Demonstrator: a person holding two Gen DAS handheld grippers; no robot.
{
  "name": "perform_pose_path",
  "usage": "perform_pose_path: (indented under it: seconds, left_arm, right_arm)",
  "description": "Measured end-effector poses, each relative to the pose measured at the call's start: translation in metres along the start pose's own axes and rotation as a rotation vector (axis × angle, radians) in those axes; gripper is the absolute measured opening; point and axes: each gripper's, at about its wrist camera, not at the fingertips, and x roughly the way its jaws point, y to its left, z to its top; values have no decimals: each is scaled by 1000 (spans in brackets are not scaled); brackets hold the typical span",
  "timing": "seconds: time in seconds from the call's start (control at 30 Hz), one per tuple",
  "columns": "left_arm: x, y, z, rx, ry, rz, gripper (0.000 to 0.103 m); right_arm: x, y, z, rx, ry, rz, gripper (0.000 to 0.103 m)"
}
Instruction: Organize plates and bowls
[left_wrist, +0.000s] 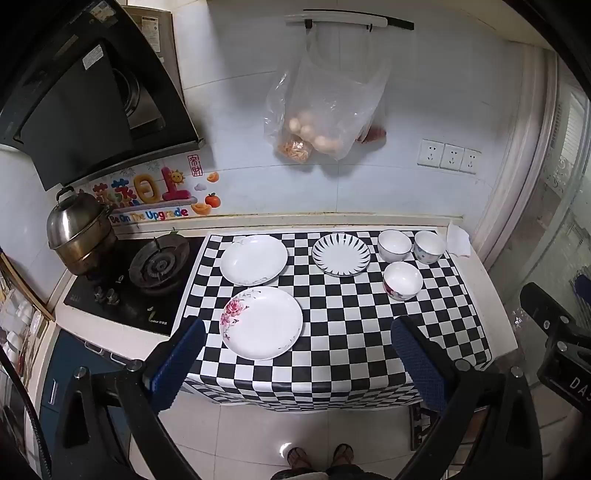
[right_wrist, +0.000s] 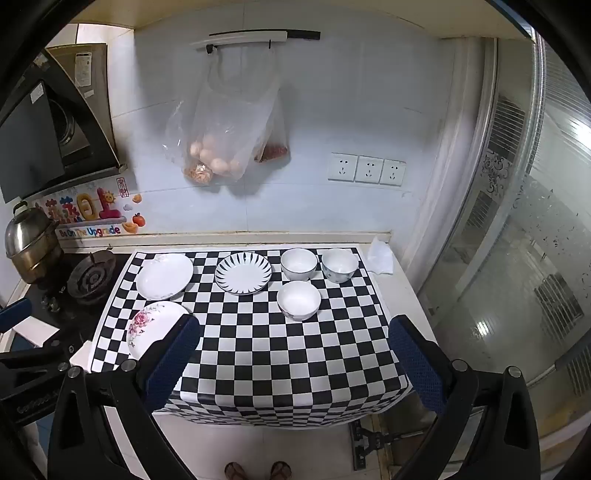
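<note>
On the checkered cloth (left_wrist: 351, 332) lie three plates: a pink-flower plate (left_wrist: 261, 322) at front left, a plain white plate (left_wrist: 253, 259) behind it, a blue-striped plate (left_wrist: 341, 254) in the middle. Three bowls stand at the right: a blue-rimmed one (left_wrist: 394, 245), a blue-patterned one (left_wrist: 429, 246), a red-flowered one (left_wrist: 402, 280). The same show in the right wrist view: flower plate (right_wrist: 147, 325), white plate (right_wrist: 164, 276), striped plate (right_wrist: 243, 273), bowls (right_wrist: 299, 263), (right_wrist: 340, 265), (right_wrist: 299, 300). My left gripper (left_wrist: 299, 354) and right gripper (right_wrist: 295, 354) are open, empty, held above the counter's front edge.
A gas hob (left_wrist: 159, 266) with a steel pot (left_wrist: 79, 232) stands left of the cloth, under a range hood (left_wrist: 92, 110). A bag of eggs (left_wrist: 317, 110) hangs on the back wall. A tissue (left_wrist: 458, 240) lies at the back right. A glass door (right_wrist: 517, 258) is to the right.
</note>
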Motion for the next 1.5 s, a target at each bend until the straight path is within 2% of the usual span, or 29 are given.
perform_pose_path:
  seconds: [0.53,0.63,1.07,1.5]
  left_arm:
    - [0,3,-3,5,19,2,103]
    - [0,3,-3,5,21,2,103]
    - [2,2,-3,3,18,4,103]
    - [-13,4,-14,-4,5,4,103]
  right_arm:
    - [1,0,3,-9,10,-12,103]
    - [-1,-3,-7,-4,9,-13,103]
    - [-5,-4,-8,-7,6,-15,103]
    - [-5,-6,-8,-10,5,-17,103]
